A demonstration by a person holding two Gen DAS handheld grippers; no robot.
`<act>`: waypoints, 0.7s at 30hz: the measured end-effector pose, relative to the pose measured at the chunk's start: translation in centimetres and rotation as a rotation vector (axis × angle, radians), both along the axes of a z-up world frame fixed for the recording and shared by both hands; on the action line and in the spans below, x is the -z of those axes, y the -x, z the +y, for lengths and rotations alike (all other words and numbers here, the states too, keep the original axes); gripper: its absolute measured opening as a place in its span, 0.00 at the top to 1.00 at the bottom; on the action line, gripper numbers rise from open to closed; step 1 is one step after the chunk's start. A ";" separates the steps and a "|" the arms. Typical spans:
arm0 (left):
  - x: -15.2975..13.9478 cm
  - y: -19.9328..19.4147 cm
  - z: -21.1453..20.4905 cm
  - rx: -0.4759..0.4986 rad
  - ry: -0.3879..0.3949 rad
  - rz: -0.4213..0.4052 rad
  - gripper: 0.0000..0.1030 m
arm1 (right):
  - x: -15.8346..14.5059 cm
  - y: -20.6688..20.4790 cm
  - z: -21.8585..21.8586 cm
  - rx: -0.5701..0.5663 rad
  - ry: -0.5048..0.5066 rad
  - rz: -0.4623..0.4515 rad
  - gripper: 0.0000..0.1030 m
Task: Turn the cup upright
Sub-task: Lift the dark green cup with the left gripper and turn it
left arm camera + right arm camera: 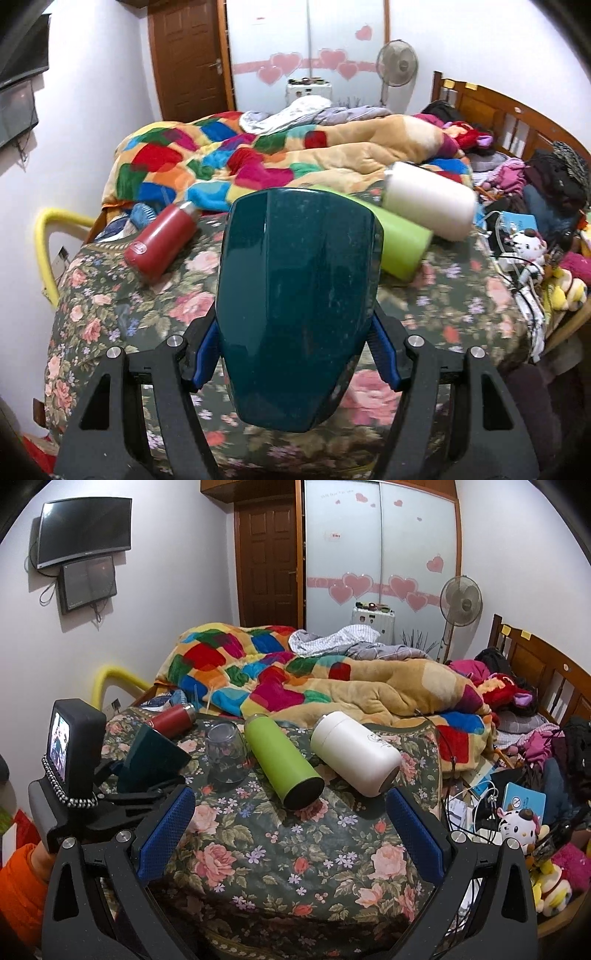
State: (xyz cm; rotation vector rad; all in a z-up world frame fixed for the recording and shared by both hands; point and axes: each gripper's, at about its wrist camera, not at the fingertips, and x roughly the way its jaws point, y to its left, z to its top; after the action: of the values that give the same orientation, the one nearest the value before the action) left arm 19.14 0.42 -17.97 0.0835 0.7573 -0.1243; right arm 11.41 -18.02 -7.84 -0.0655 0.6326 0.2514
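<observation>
Left wrist view: left claw (299, 354) clamps the teal cup (299, 302); right claw (291, 834) gapes.

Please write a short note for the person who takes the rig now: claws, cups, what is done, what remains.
Left claw: shut on the teal cup, held tilted above the floral bedcover.
Right claw: open, empty.
Glass cup stands mouth-down; red bottle, green bottle and white bottle lie on their sides.
Done: teal cup gripped.
Left: set it upright, release.
</observation>
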 end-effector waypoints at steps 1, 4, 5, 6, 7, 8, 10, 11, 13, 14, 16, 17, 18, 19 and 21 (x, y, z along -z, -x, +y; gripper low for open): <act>-0.1 0.1 -0.5 0.011 0.007 0.001 0.34 | -0.1 0.2 -0.2 0.001 -0.002 -0.003 0.00; -0.1 0.2 -2.1 0.037 0.016 0.003 0.34 | -0.3 0.5 -0.7 0.006 -0.007 -0.011 0.00; 0.0 0.1 -2.6 0.047 0.020 0.008 0.34 | -0.2 0.6 -0.9 0.011 -0.010 -0.012 0.00; 0.2 0.1 -3.0 0.055 0.023 0.013 0.34 | -0.2 0.7 -1.2 0.013 -0.012 -0.011 0.00; 0.3 0.2 -3.6 0.063 0.024 0.019 0.34 | -0.1 0.7 -1.4 0.016 -0.014 -0.010 0.00; 0.8 0.0 -4.3 0.074 0.024 0.030 0.34 | 0.0 0.8 -1.7 0.020 -0.015 -0.008 0.00; 1.6 -0.3 -5.3 0.089 0.022 0.051 0.34 | 0.2 0.8 -2.2 0.029 -0.016 -0.005 0.00; 2.0 -0.3 -5.7 0.094 0.022 0.059 0.34 | 0.2 0.8 -2.5 0.033 -0.016 -0.002 0.00; 3.1 -0.7 -6.6 0.107 0.021 0.085 0.34 | 0.6 0.7 -3.0 0.043 -0.020 0.009 0.00; 3.5 -0.8 -6.9 0.110 0.021 0.094 0.34 | 0.9 0.6 -3.2 0.048 -0.021 0.015 0.00; 4.5 -1.3 -7.6 0.116 0.012 0.114 0.34 | 1.5 0.2 -3.7 0.060 -0.022 0.033 0.00; 5.0 -1.5 -7.8 0.118 0.007 0.123 0.34 | 1.8 0.0 -3.9 0.064 -0.022 0.043 0.00; 5.4 -1.7 -7.9 0.120 0.003 0.133 0.34 | 2.0 -0.1 -4.1 0.066 -0.021 0.050 0.00; 5.8 -1.9 -8.1 0.122 0.000 0.143 0.34 | 2.3 -0.4 -4.2 0.069 -0.021 0.061 0.00; 6.6 -2.3 -8.3 0.124 -0.016 0.156 0.34 | 2.9 -0.7 -4.4 0.069 -0.017 0.079 0.00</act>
State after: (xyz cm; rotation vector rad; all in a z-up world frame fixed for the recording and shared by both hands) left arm 21.47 -7.91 -24.62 0.1369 0.9094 -0.2447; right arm 12.11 -22.46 -10.69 -0.0171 0.7096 0.1930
